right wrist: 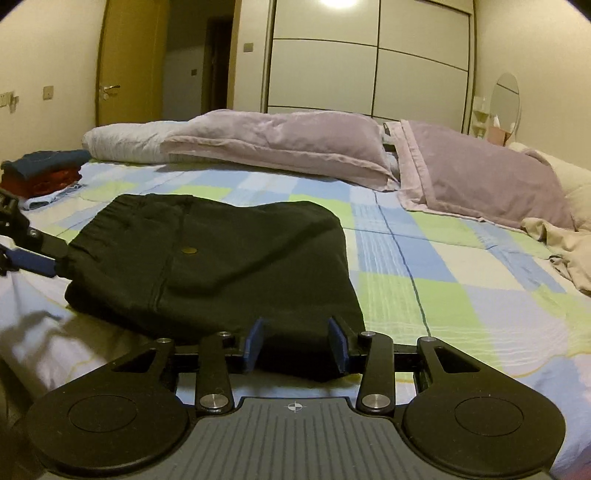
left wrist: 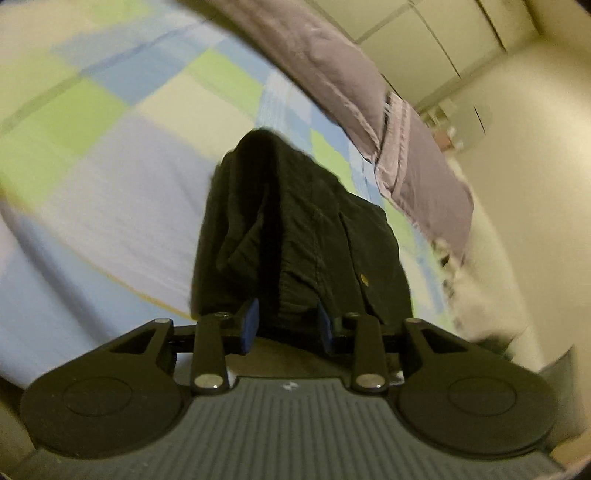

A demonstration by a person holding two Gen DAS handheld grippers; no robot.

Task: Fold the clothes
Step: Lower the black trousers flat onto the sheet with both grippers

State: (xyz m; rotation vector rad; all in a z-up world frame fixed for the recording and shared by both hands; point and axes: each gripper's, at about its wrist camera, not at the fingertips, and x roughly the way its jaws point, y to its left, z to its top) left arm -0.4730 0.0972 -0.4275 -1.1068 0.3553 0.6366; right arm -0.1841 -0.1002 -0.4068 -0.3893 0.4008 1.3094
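Both grippers [left wrist: 286, 325] [right wrist: 297, 343] | clamp dark ribbed-waist garment [right wrist: 229, 254] (folded) | checked sheet [right wrist: 424, 266]

The left wrist camera sits just behind its jaws, tilted and blurred, looking close along the dark garment [left wrist: 295, 229] toward the pillows [left wrist: 332, 74] and wardrobe [left wrist: 443, 33]. The right wrist camera sits low over the bed [right wrist: 461, 280], level, facing the pillows, wardrobe and door [right wrist: 129, 59]. Both views share the garment, checked sheet and pillows; the right view also catches the left gripper [right wrist: 55, 258] at its left edge.
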